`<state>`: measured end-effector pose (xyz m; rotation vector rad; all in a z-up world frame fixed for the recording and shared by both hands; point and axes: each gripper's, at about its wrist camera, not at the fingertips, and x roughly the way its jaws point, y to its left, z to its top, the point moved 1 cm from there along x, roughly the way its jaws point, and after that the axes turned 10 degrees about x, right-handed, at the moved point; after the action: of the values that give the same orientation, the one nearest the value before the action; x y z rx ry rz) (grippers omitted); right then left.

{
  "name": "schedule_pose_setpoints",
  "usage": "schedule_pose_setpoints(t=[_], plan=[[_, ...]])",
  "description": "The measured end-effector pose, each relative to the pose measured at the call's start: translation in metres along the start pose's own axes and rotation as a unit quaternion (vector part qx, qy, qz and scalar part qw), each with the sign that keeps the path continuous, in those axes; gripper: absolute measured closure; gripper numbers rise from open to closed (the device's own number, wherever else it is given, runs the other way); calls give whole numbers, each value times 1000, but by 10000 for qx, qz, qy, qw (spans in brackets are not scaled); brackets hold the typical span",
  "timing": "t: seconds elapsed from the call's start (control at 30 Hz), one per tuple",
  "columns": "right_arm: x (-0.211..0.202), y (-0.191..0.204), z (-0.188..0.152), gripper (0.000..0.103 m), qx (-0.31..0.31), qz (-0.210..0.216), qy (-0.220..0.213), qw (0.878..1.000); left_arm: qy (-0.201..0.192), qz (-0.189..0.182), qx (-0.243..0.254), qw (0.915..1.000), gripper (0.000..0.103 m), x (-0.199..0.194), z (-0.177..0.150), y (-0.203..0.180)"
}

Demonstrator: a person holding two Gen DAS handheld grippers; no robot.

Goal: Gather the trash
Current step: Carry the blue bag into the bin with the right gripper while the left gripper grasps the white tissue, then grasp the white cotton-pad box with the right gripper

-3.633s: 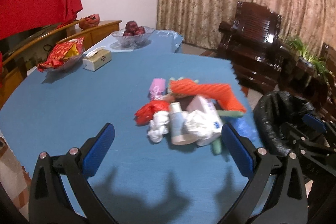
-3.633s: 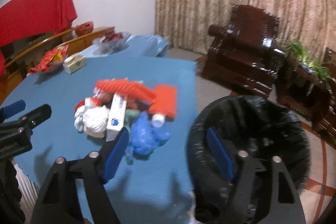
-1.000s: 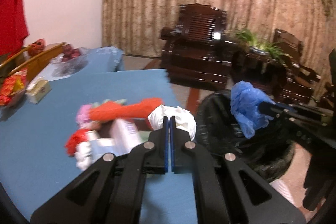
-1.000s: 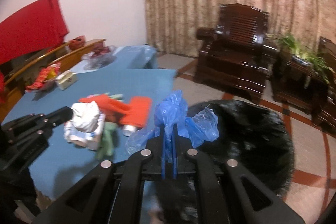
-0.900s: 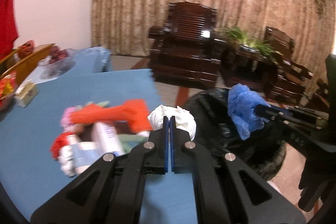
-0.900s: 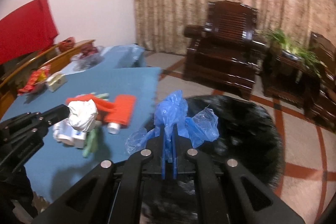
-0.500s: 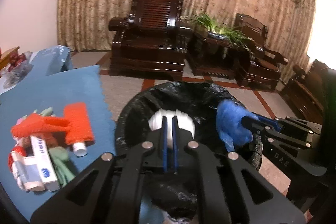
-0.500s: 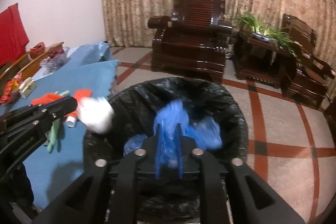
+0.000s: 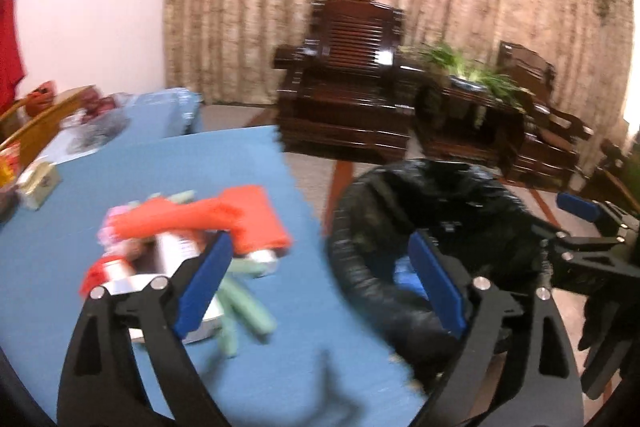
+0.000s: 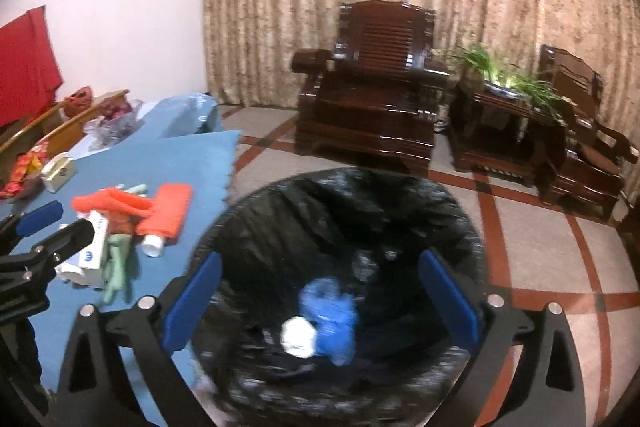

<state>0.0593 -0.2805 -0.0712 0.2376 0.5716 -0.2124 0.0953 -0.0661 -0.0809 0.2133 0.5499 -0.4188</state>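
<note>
Blurring hides detail of blue bag (image 10: 330, 311) inside black bin (image 10: 280, 211).

The trash bin (image 10: 460, 223) stands right of the table (image 10: 168, 163); armchair (image 10: 376, 99) behind it.

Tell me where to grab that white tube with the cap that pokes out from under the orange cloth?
Probably by its capped end. The white tube pokes out from under the orange cloth toward the near table edge, so come from that side and pinch across the round body just behind the cap; the rest is covered.
</note>
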Motion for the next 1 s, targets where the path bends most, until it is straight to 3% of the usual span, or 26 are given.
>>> schedule_pose_setpoints(t=[0.23, 0.47, 1.0], plan=[[10, 67, -7, 6, -264, 676, 136, 9973, 144, 896, -378, 9952, 13, -37, -23, 71], [22, 126, -21, 6, -578, 1155, 244, 9913, 378, 1523, -619, 9857, 13, -51, -54, 125], [75, 218, -71, 35, -1044, 1791, 983, 9733, 702, 2005, -800, 9739, 13, -41, -92, 167]])
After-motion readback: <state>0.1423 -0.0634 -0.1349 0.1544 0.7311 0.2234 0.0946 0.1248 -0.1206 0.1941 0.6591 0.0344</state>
